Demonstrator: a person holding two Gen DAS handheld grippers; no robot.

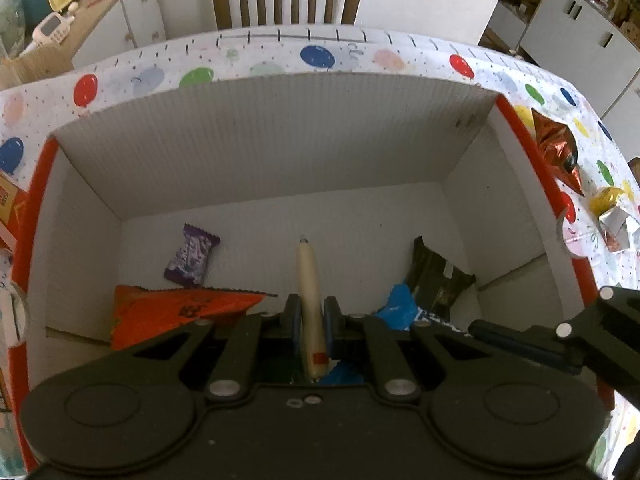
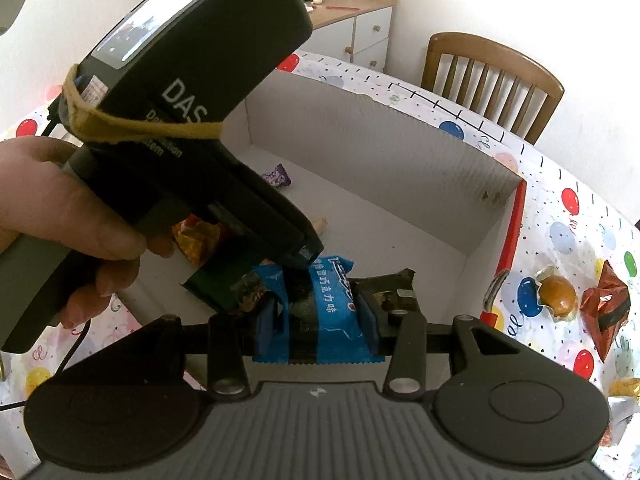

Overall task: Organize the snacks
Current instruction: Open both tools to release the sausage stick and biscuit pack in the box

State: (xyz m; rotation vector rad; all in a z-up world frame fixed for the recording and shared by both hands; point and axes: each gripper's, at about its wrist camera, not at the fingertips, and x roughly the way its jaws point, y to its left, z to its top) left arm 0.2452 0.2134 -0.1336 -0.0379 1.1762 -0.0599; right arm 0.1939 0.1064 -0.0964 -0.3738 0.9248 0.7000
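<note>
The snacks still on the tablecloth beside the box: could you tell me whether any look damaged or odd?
Yes. The round chocolate right of the box sits half unwrapped in loose foil, and the red foil packet beside it looks crumpled.

Black gripper (image 1: pixel 312 322) (blue pads (image 1: pixel 294 320))

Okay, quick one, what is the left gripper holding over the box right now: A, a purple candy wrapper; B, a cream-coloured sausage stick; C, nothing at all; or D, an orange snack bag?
B: in the left wrist view the left gripper has its jaws shut on the cream-coloured sausage stick, while the purple candy wrapper and orange snack bag lie on the floor of the cardboard box.
</note>
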